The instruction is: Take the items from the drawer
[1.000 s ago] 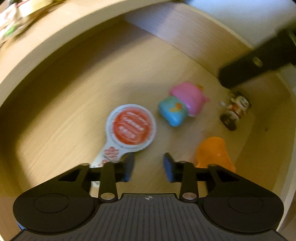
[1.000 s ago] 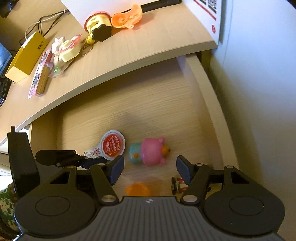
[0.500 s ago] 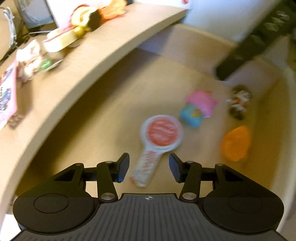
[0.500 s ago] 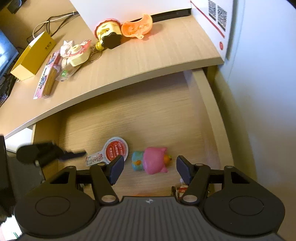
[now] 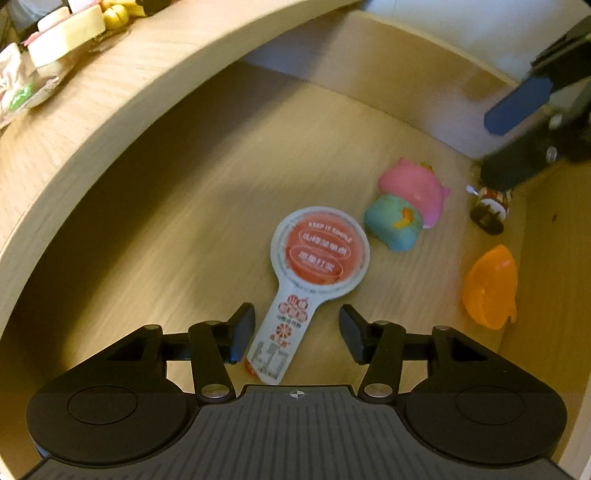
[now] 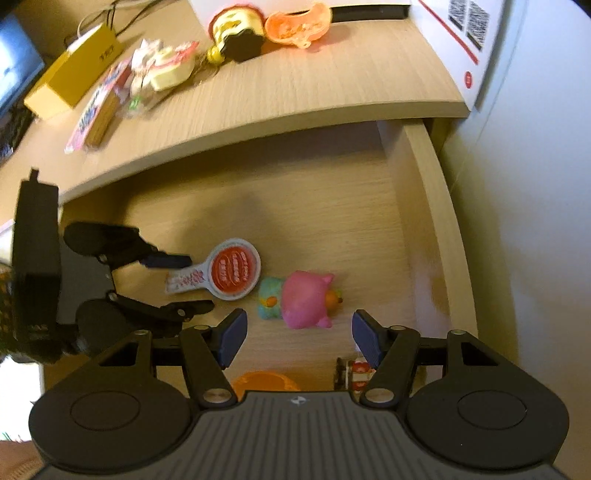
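The open wooden drawer (image 5: 192, 206) (image 6: 428, 206) holds a paddle-shaped packet with a red round label (image 5: 314, 266) (image 6: 225, 271), a pink and teal toy (image 5: 406, 203) (image 6: 299, 297), an orange plastic piece (image 5: 491, 291) (image 6: 264, 382) and a small red, white and black figure (image 5: 489, 206) (image 6: 356, 371). My left gripper (image 5: 297, 334) (image 6: 177, 284) is open, its fingers either side of the packet's handle. My right gripper (image 6: 299, 336) is open above the pink toy; one blue pad (image 5: 517, 107) shows in the left wrist view.
The desktop (image 6: 332, 85) above the drawer carries a yellow box (image 6: 74, 77), wrapped packets (image 6: 107, 107), a cream keychain toy (image 6: 170, 70), a yellow and black figure (image 6: 236, 33) and an orange half-shell (image 6: 299, 24). A white wall (image 6: 535, 184) stands close on the right.
My left gripper pulled back out of the drawer, then came down again over the packet's handle, and it has opened wider. My right gripper dropped closer to the pink toy.
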Demonstrator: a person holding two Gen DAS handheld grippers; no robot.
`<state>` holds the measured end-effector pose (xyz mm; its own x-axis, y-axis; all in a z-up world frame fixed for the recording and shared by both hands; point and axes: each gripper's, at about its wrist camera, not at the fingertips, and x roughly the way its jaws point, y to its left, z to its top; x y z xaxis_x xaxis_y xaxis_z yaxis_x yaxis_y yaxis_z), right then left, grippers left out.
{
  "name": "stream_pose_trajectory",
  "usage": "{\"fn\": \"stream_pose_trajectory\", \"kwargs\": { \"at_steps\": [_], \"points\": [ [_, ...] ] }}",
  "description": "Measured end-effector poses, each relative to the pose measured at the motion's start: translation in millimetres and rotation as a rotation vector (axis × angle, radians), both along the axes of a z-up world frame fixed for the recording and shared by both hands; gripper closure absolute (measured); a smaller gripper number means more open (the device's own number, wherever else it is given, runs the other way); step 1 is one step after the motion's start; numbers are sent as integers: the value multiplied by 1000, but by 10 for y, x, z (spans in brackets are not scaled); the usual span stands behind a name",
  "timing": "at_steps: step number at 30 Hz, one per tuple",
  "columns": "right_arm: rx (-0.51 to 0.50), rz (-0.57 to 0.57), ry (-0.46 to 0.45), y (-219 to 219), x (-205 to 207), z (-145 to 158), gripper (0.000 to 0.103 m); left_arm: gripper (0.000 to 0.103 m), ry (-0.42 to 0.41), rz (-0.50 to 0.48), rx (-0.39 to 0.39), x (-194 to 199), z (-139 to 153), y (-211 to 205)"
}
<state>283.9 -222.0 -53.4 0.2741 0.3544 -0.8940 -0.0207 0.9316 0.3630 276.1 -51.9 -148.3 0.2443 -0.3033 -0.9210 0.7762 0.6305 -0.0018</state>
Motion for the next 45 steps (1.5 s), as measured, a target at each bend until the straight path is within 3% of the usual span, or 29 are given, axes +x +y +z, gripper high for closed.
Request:
{"fn": "stream_pose_trajectory", "kwargs": {
  "at_steps": [2, 6, 14, 17, 23, 27, 30, 37, 42, 45],
  "points": [
    [-29, 29, -1, 55, 18, -41, 39, 66, -4, 55, -8, 41, 15, 35],
    [-58, 64, 17, 210, 143, -186, 39, 76, 45, 217, -39, 163, 53, 82],
    [-78, 79, 71, 434, 380, -439, 33, 77, 116, 418, -92, 149, 310, 492],
    [-108, 44, 106, 429, 438, -538, 31, 77, 134, 465, -126, 27, 373, 633],
    [-144, 50, 150, 420, 514, -665, 30, 77, 118, 530, -116, -230, 469, 737],
    [-181, 89, 139, 465, 473, -619, 39, 77, 105, 557, -116, -366, 534, 781],
    [-159, 93, 117, 463, 389, -458, 42, 77, 90, 558, -125, -477, 648, 795],
    [-69, 79, -52, 361, 196, 329, 42, 77, -15, 522, -192, -574, 1172, 872],
    [-50, 56, -236, 210, 229, 916, 42, 77, -161, 572, -276, -330, 1601, 967],
    [-51, 53, -323, 145, 313, 1106, 42, 77, -223, 588, -311, -63, 1761, 948]
  ]
}}
